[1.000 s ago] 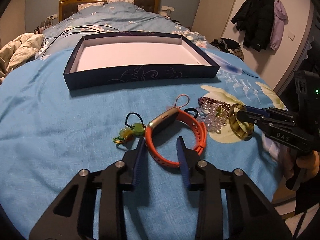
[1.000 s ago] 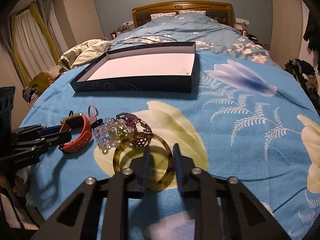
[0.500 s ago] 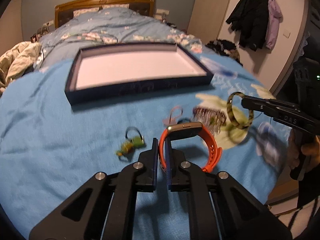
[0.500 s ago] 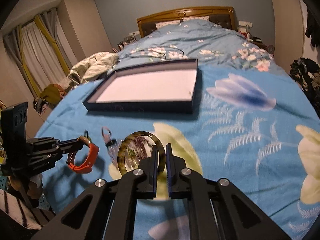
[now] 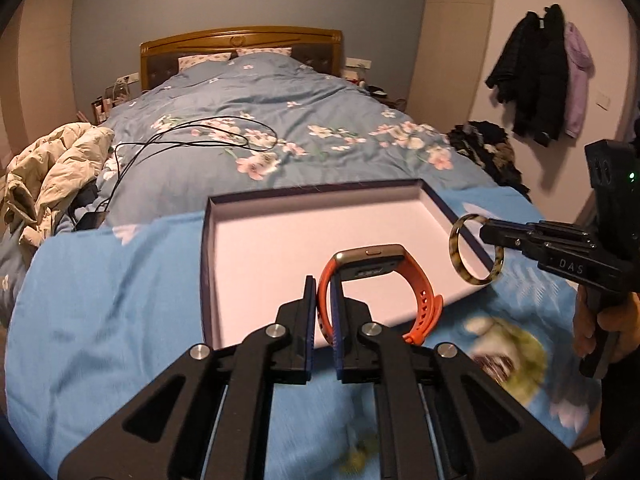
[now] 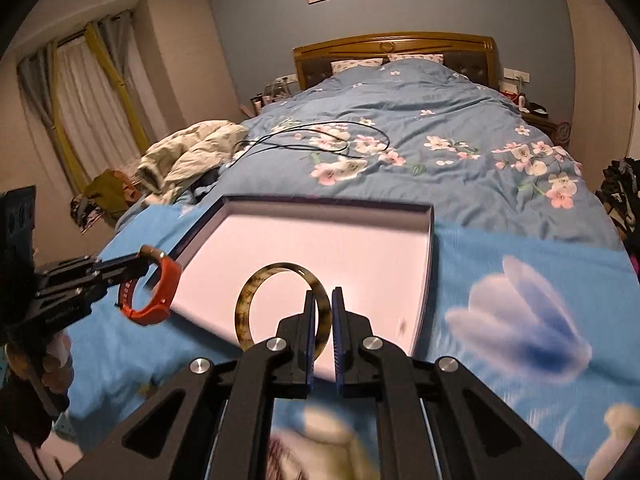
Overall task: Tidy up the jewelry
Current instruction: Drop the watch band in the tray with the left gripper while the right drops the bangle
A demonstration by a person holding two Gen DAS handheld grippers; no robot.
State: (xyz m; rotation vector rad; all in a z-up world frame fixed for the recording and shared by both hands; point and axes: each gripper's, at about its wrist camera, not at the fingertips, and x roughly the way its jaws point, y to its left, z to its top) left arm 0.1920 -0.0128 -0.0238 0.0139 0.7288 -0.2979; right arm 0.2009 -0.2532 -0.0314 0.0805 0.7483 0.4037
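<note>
Left tongs (image 5: 323, 300) pinch orange watch (image 5: 376, 284); right tongs (image 6: 322, 312) pinch mottled bangle (image 6: 280, 304). Both angled downward over box (image 5: 320, 196) at 12 o'clock.

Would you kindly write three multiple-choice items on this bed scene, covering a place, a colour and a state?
1. Where is the box?
A. on the bed's blue cover
B. on the floor
C. on a nightstand

2. What colour is the watch band?
A. green
B. orange
C. white

3. What is the right claw doing?
A. standing open, holding nothing
B. shut on the mottled bangle
C. shut on a cable

Answers:
1 A: the blue cover lies under the box on all sides.
2 B: the strap clamped in the left claw is bright orange.
3 B: the bangle's rim sits pinched between the right claw's pads.
</note>
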